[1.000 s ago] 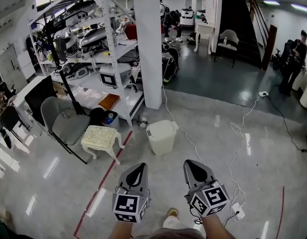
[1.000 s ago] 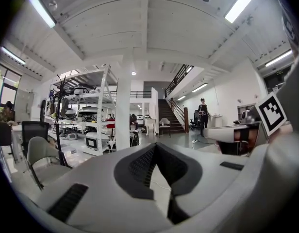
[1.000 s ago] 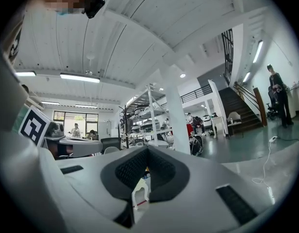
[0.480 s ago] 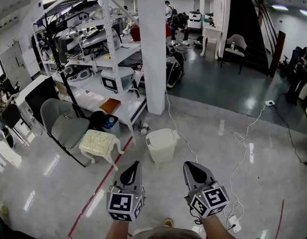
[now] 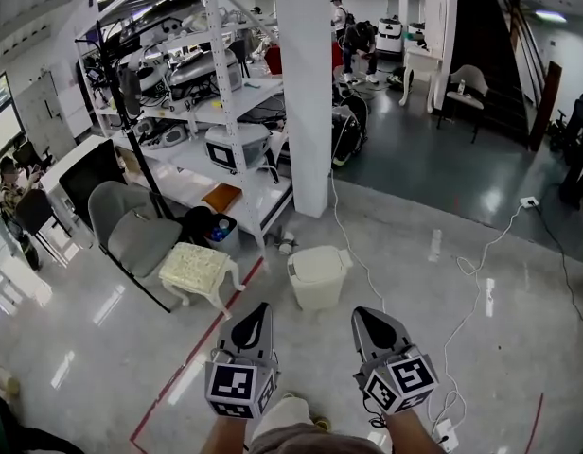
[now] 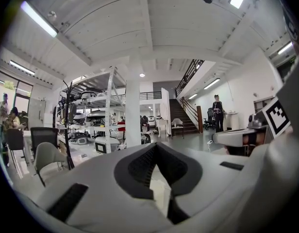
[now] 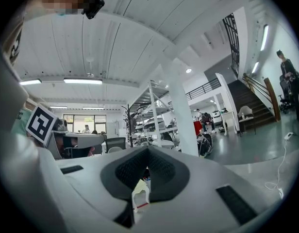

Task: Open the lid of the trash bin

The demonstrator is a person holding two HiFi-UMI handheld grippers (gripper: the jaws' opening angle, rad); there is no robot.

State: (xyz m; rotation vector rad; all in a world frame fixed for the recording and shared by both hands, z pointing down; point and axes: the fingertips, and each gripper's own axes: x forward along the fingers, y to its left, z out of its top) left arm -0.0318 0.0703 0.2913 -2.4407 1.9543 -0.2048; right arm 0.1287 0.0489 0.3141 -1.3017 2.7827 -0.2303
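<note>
The cream trash bin [image 5: 319, 274] stands on the floor by the foot of the white pillar, its lid down. Both grippers are held low in the head view, short of the bin and apart from it. My left gripper [image 5: 256, 309] points toward the bin's left side, my right gripper [image 5: 365, 314] toward its right. In each gripper view the jaws meet at the tip, the left gripper [image 6: 156, 145] and the right gripper [image 7: 147, 149] both shut with nothing between them.
A white cushioned stool [image 5: 199, 265] and a grey chair [image 5: 131, 231] stand left of the bin. Behind it rise the pillar [image 5: 309, 93] and a loaded metal shelving rack [image 5: 225, 102]. White cables [image 5: 467, 320] trail over the floor at right; a red tape line [image 5: 202, 353] runs at left.
The bin has slid a little lower and rightward in the head view, nearer to the grippers. Both grippers keep the same shut pose in front of me.
</note>
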